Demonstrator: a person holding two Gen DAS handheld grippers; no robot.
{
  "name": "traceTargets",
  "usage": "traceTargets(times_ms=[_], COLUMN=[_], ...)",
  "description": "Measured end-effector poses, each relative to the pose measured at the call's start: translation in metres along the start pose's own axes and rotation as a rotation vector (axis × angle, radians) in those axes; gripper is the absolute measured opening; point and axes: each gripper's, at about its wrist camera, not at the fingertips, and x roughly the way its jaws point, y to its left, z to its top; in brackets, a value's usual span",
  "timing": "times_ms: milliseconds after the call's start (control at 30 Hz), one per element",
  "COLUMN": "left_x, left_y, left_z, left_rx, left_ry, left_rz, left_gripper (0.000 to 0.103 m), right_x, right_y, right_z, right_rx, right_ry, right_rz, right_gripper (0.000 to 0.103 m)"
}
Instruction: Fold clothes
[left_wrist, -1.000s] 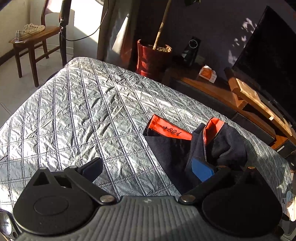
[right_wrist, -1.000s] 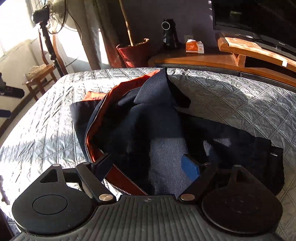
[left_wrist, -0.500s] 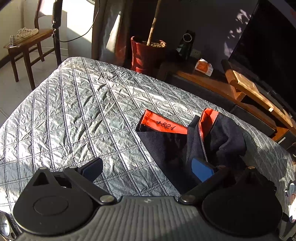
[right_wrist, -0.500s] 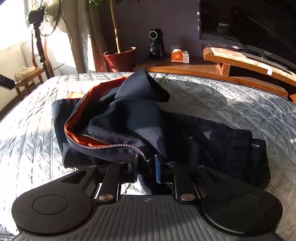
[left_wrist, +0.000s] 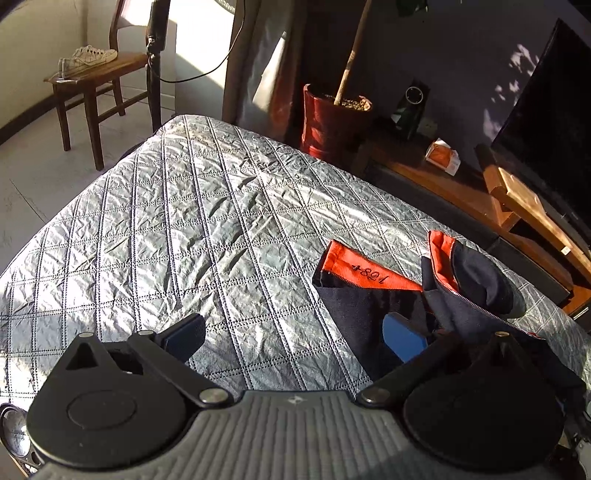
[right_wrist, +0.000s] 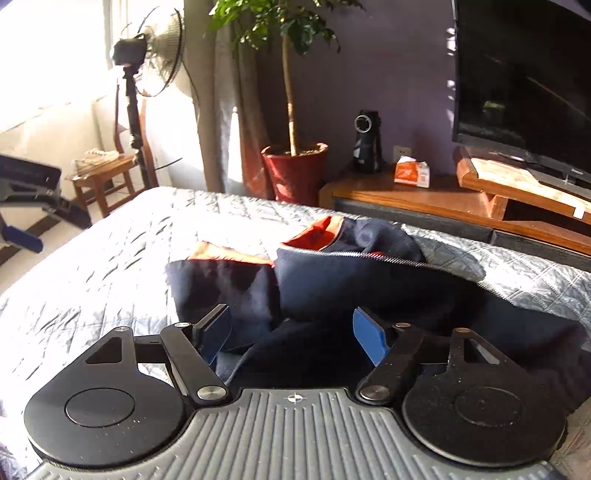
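Observation:
A navy zip jacket (left_wrist: 364, 308) with orange lining lies bunched on the grey quilted bed (left_wrist: 207, 229), an orange band with dark numerals turned up at its near corner. My left gripper (left_wrist: 295, 330) hovers open at the jacket's left edge, one finger over the bare quilt and the other over the navy cloth. In the right wrist view the jacket (right_wrist: 332, 280) is heaped with its zipper edge running across the top. My right gripper (right_wrist: 291, 326) stands open just above the heap and holds nothing. The left gripper's blue pad (right_wrist: 20, 236) shows at the far left.
Past the bed's far edge stand a red plant pot (right_wrist: 295, 170), a low wooden bench (right_wrist: 424, 199) with a tissue pack and a small black device, and a dark TV (right_wrist: 524, 77). A wooden chair with white shoes (left_wrist: 88, 61) and a standing fan (right_wrist: 155, 51) are at the left.
My right gripper, shut on the jacket's zipper edge half a second ago, has opened and let it go. The cloth has dropped into a heap. My left gripper has stayed open and barely moved.

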Motion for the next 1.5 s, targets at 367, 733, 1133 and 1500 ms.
traceTargets(times_ms=[367, 733, 1133, 1500], left_x=[0.0, -0.007, -0.003, -0.002], left_y=[0.007, 0.008, 0.002, 0.01], left_z=[0.002, 0.006, 0.003, 0.004], left_rx=[-0.007, -0.008, 0.004, -0.015], left_ry=[0.0, -0.044, -0.036, -0.028], left_rz=[-0.002, 0.042, 0.053, 0.04], left_gripper=[0.102, 0.102, 0.102, 0.102], right_x=[0.001, -0.047, -0.011, 0.056], right_y=[-0.006, -0.064, 0.02, -0.007], right_z=[-0.001, 0.0, 0.015, 0.002], right_rx=[0.069, 0.079, -0.056, -0.009], right_ry=[0.001, -0.029, 0.023, 0.304], right_rz=[0.093, -0.112, 0.132, 0.209], right_gripper=[0.027, 0.044, 0.083, 0.0])
